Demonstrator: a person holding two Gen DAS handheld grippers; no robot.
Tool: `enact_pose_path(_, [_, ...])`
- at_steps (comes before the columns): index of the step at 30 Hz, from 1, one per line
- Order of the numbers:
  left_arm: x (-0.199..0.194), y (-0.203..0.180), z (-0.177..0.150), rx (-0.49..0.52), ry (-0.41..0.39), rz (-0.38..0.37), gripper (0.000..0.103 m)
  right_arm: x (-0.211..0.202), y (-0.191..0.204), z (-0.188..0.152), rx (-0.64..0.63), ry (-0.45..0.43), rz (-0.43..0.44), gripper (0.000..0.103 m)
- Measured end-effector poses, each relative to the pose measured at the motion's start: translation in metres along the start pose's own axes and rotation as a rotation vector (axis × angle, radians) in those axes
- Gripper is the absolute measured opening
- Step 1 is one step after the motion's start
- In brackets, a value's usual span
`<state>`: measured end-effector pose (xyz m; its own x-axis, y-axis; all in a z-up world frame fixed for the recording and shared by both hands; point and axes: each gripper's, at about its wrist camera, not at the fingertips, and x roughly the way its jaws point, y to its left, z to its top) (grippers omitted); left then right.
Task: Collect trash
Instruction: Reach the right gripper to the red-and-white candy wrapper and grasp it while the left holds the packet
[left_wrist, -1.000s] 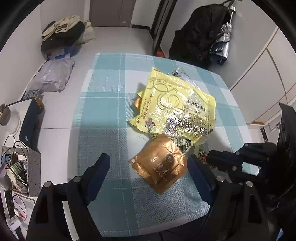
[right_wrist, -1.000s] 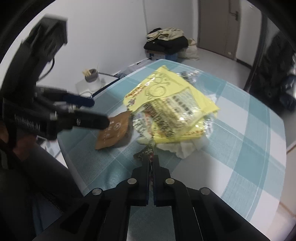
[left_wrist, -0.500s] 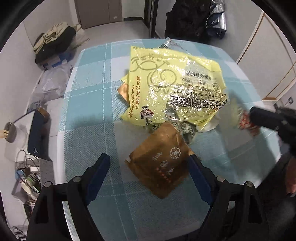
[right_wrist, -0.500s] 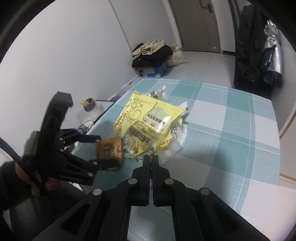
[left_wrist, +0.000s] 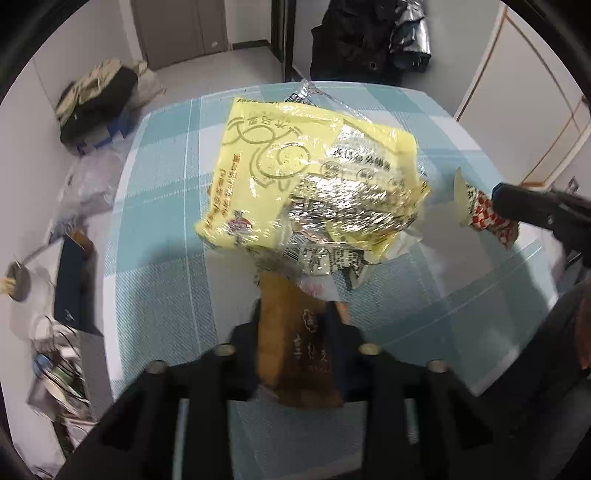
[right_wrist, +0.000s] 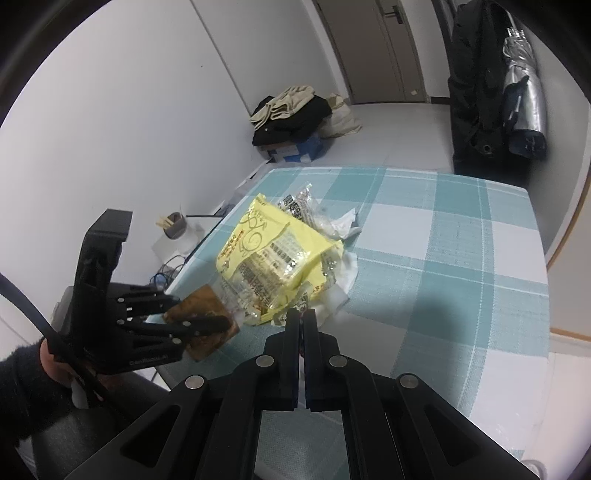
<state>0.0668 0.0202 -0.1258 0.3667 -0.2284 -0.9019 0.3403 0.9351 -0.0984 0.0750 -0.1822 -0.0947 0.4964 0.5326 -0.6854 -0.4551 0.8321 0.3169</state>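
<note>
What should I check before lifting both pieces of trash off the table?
1. Left gripper closed on the brown packet: ok; its jaws have just been closing and the packet sits between them.
2. Right gripper holding the red-and-white wrapper: ok, pinched at its tip.
3. Brown packet free of the yellow bag: cannot tell; its far end lies against the pile's edge.
4. Remaining trash on the table: not ok; the yellow bag, clear wrappers and tissue are uncollected.
5. Trash bin located: cannot tell, none in view.
</note>
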Motion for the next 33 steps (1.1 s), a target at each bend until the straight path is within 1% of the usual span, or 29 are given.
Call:
enact_pose_path(1, [0.000, 0.000, 0.001, -0.009, 0.000, -0.011, 0.016, -0.001, 0.000, 0.000, 0.002, -0.002, -0.002, 0.001])
enact_pose_path(3, [-0.005, -0.001, -0.001, -0.021, -0.009, -0.026, 0.006, -0.001, -0.001, -0.001, 0.008, -0.001, -0.003, 0.001])
enact_pose_path(4, [-0.008, -0.002, -0.002, -0.028, -0.011, -0.034, 0.005, -0.001, 0.000, -0.001, 0.010, 0.001, -0.005, 0.001])
enact_pose_path(9, [-0.015, -0.002, -0.003, -0.064, -0.019, -0.064, 0.003, -0.005, 0.003, -0.004, 0.016, -0.003, -0.012, 0.000])
enact_pose_path(14, [-0.023, -0.004, -0.005, -0.072, -0.027, -0.061, 0.003, -0.012, 0.008, -0.007, 0.012, -0.015, -0.027, 0.000])
enact_pose_path(18, [-0.027, -0.003, -0.006, -0.086, -0.036, -0.067, 0.001, -0.005, 0.006, -0.012, 0.028, 0.019, -0.045, 0.000])
enact_pose_path(20, [-0.029, -0.003, -0.007, -0.089, -0.038, -0.057, 0.001, -0.004, 0.005, -0.015, 0.030, 0.019, -0.059, 0.000])
enact_pose_path(21, [-0.029, -0.003, -0.008, -0.092, -0.037, -0.058, 0.001, -0.005, 0.005, -0.016, 0.026, 0.015, -0.064, 0.000])
enact_pose_path(22, [-0.031, -0.002, -0.010, -0.096, -0.041, -0.063, 0.001, -0.006, 0.005, -0.017, 0.023, 0.010, -0.064, 0.003])
enact_pose_path(24, [-0.035, -0.003, -0.011, -0.093, -0.053, -0.068, 0.000, -0.009, 0.003, -0.018, 0.028, -0.004, -0.057, 0.004])
enact_pose_path(25, [-0.038, -0.002, -0.012, -0.091, -0.059, -0.067, 0.000, -0.010, 0.003, -0.018, 0.027, -0.007, -0.059, 0.006])
enact_pose_path(27, [-0.043, -0.002, -0.014, -0.094, -0.072, -0.070, 0.000, -0.009, 0.002, -0.018, 0.009, 0.000, -0.078, 0.019])
enact_pose_path(28, [-0.046, 0.000, -0.014, -0.102, -0.079, -0.073, 0.000, -0.008, 0.002, -0.018, -0.005, 0.006, -0.088, 0.033])
enact_pose_path(29, [-0.047, 0.001, -0.015, -0.108, -0.083, -0.076, 0.000, -0.007, 0.002, -0.018, -0.022, 0.015, -0.097, 0.042])
enact_pose_path(31, [-0.052, 0.004, -0.015, -0.121, -0.099, -0.080, 0.000, -0.002, 0.003, -0.018, -0.065, 0.045, -0.115, 0.045])
enact_pose_path(33, [-0.056, 0.007, -0.014, -0.135, -0.114, -0.091, 0.000, 0.006, 0.003, -0.020, -0.109, 0.092, -0.131, 0.047])
